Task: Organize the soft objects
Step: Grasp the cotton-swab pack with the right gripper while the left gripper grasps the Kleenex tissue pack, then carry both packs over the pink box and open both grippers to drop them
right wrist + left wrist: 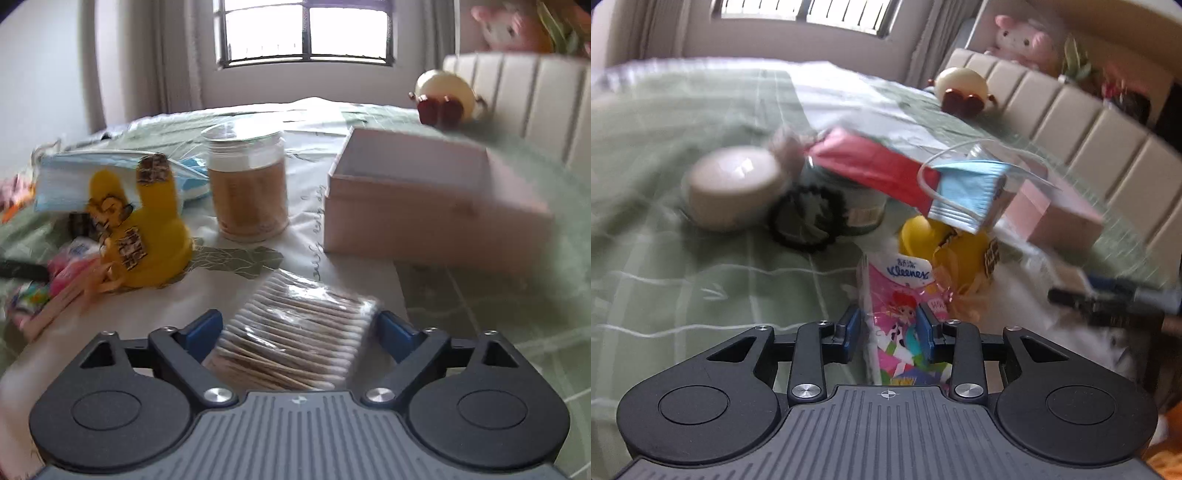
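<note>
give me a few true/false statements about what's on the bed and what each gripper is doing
1. The tissue pack sits between the left gripper's fingers. True.
2. The right gripper is shut with nothing between its fingers. False: it is wide open, with the swab pack lying between its fingers.
3. The pink box is open at the top. True.
4. The jar lies on its side. False: it stands upright on the bed.
5. The yellow toy stands right of the jar in the right wrist view. False: it stands to the jar's left.
</note>
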A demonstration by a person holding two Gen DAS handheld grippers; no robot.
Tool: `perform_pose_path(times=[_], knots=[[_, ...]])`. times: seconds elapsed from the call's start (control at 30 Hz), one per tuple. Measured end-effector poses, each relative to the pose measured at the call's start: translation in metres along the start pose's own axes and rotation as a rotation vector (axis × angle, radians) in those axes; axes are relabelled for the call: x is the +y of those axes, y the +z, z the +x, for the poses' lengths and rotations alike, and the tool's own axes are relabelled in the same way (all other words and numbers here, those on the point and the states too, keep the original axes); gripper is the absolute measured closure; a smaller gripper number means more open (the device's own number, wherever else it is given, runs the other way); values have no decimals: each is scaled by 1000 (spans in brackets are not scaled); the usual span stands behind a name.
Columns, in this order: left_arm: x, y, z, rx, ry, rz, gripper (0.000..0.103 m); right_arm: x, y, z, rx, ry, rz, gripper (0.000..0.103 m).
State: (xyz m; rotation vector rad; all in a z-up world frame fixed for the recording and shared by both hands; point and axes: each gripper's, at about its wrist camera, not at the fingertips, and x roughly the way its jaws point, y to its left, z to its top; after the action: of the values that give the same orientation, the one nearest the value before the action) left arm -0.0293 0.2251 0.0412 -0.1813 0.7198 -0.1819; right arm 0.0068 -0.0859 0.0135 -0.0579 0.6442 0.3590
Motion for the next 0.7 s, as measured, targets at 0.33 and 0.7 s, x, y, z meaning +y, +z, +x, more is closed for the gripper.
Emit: perform_pose_path(times=[0.33, 0.7], knots=[[-82, -15, 25, 30, 228, 234, 62, 1, -7, -5, -6, 2, -33, 9], [-84, -21, 20, -70, 257, 220, 28, -2, -1, 7, 84, 67, -17, 0]])
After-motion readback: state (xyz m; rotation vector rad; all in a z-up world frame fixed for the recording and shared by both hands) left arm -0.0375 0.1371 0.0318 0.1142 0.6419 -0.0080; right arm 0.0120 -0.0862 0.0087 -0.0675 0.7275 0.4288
